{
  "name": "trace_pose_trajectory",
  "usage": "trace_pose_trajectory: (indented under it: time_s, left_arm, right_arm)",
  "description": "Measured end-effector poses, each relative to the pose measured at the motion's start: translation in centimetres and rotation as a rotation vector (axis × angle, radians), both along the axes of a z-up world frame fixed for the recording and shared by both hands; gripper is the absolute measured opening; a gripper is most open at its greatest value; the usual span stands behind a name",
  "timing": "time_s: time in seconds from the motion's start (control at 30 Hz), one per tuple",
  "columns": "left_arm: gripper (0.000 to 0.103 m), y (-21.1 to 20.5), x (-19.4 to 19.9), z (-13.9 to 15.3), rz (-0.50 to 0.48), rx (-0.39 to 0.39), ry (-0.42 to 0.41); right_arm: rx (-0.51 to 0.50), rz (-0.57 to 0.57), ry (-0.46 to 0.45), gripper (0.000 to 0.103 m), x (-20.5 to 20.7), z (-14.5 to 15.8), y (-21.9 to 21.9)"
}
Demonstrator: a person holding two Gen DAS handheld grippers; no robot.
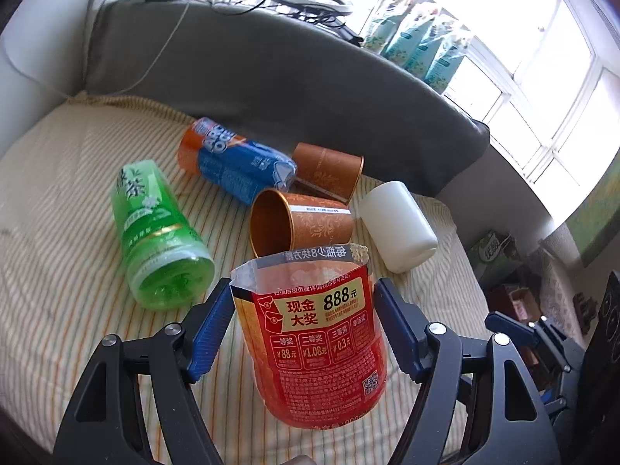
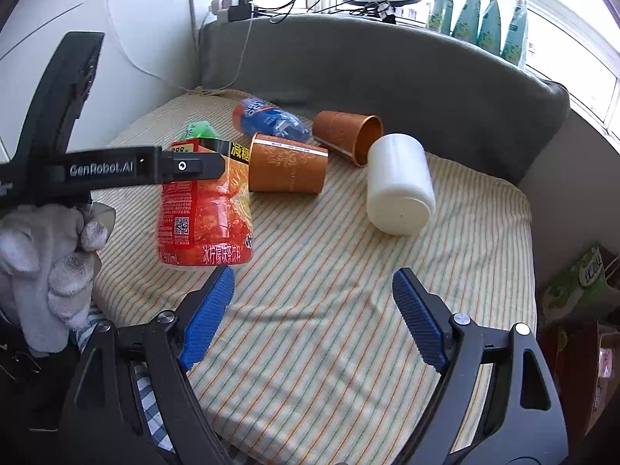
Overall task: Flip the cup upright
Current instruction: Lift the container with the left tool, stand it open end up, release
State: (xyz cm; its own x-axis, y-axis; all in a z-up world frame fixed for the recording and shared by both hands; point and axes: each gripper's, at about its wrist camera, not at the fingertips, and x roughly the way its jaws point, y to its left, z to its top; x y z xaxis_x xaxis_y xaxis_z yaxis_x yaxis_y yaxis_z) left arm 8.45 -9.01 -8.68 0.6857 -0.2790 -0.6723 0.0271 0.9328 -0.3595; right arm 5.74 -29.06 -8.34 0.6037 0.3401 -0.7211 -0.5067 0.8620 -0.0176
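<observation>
My left gripper (image 1: 302,325) is shut on a red cut-bottle cup (image 1: 317,333), holding it upright, open end up, just above the striped cushion; the cup also shows in the right wrist view (image 2: 205,209). My right gripper (image 2: 312,314) is open and empty over the cushion's front. Other cups lie on their sides: green (image 1: 159,232), blue and orange (image 1: 232,162), two brown paper cups (image 1: 298,224) (image 1: 329,170) and a white one (image 1: 399,224).
The striped cushion (image 2: 348,271) is bounded by a grey padded backrest (image 2: 387,69) behind. Cables and a power strip (image 2: 240,9) sit on the sill. Boxes (image 2: 581,283) stand on the floor to the right.
</observation>
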Motion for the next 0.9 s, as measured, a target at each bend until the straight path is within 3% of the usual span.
trace_pose_trajectory:
  time_s: [0.2,0.4,0.9]
  left_arm:
    - [0.072,-1.9,-0.1,0.2,-0.058,0.149,-0.12]
    - [0.072,-3.1,-1.2,0.1,-0.132,0.226,-0.174]
    - [0.072,-2.9,-3.3,-0.5,-0.192,0.185,-0.15]
  right_arm:
    - [0.032,-0.055,-0.002,0.086,0.3,0.1,-1.1]
    - [0.04,-0.085,-0.003,0.086,0.3,0.1,-1.5]
    - [0.051,-0.127,-0.027,0.086,-1.0,0.5,-1.0]
